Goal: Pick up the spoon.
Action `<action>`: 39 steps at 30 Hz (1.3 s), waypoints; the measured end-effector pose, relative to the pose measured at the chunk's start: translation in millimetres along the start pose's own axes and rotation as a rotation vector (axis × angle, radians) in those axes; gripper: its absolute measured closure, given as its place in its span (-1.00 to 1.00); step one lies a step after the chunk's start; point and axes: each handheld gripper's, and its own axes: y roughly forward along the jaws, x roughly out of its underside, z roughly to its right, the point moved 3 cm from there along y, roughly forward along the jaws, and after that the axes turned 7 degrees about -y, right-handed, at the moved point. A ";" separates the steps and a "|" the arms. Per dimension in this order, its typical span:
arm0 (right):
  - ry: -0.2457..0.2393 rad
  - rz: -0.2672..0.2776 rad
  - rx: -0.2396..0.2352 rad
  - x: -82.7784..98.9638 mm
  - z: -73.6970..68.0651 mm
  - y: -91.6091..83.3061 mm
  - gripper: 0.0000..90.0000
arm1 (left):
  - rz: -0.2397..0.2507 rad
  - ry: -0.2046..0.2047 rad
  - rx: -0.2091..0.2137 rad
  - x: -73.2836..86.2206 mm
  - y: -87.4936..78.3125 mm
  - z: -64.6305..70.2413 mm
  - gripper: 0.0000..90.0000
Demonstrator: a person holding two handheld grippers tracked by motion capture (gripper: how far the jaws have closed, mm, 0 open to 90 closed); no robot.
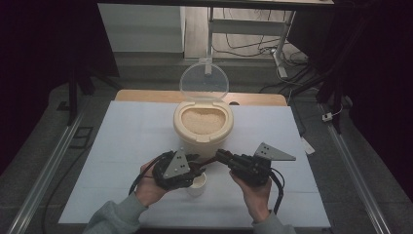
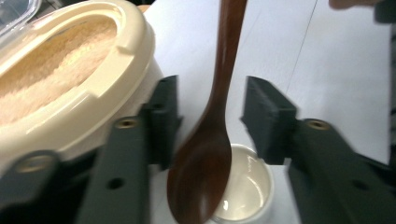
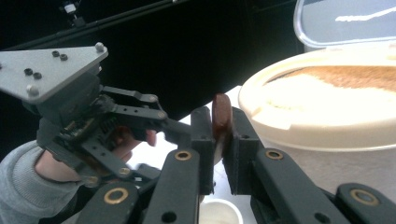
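We see the dark brown wooden spoon [image 2: 210,140] hanging bowl-down over the small white ceramic cup [image 2: 245,189], which stands on the white counter [image 1: 126,141] near the middle of its near edge, just in front of the cream plastic rice container [image 1: 203,129]. In the right gripper view the spoon's handle end [image 3: 221,114] sits pinched between the pads of the right claw [image 3: 221,140], so we read that claw as clenched on the spoon. In the left gripper view the left claw [image 2: 210,116] stands released: its jaws flank the spoon on either side with a clear gap, touching nothing. From the high view, the left claw [image 1: 192,168] and the right claw [image 1: 219,157] meet above the cup [image 1: 197,184], each held in a hand [image 1: 148,187] with a grey sleeve coming in from the near edge. The container is filled with pale grain [image 1: 202,121], and its clear round lid [image 1: 203,80] stands upright behind it, toward the far edge of the counter.
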 end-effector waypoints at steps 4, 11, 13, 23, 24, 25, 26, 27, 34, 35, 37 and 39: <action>-0.005 0.010 0.016 -1.5 4.4 -4.1 0.84 | -0.001 -0.057 0.011 8.5 -7.1 -5.2 -0.19; -0.012 0.036 0.021 -7.7 11.1 -12.4 0.84 | -0.013 -0.181 0.010 37.5 -25.1 -22.1 -0.36; -0.018 0.042 0.024 -10.1 11.2 -14.1 0.84 | -0.014 -0.209 0.001 45.6 -29.8 -26.6 -0.39; -0.067 0.052 0.024 -20.4 11.1 -23.2 0.84 | -0.024 -0.309 -0.049 84.8 -53.8 -45.6 -0.50; -0.066 0.055 0.025 -21.2 11.5 -24.2 0.84 | -0.026 -0.316 -0.052 88.7 -56.5 -47.0 -0.50; -0.066 0.058 0.026 -22.0 12.2 -25.2 0.84 | -0.026 -0.325 -0.058 92.6 -59.0 -48.2 -0.51; -0.068 0.060 0.027 -22.7 13.1 -26.2 0.84 | -0.028 -0.331 -0.063 96.6 -61.3 -49.7 -0.52; -0.068 0.063 0.030 -23.3 13.9 -27.3 0.84 | -0.032 -0.337 -0.068 100.5 -63.4 -51.0 -0.53; -0.069 0.083 0.039 -27.4 18.2 -34.7 0.84 | -0.061 -0.389 -0.095 125.0 -70.9 -55.2 -0.62; -0.070 0.089 0.042 -28.1 18.6 -35.6 0.84 | -0.067 -0.393 -0.097 127.4 -71.5 -55.7 -0.63; -0.071 0.096 0.045 -29.9 19.2 -37.6 0.84 | -0.078 -0.404 -0.102 131.0 -71.7 -56.1 -0.67; -0.078 0.105 0.051 -31.9 19.9 -39.6 0.84 | -0.088 -0.414 -0.102 133.3 -71.0 -56.2 -0.71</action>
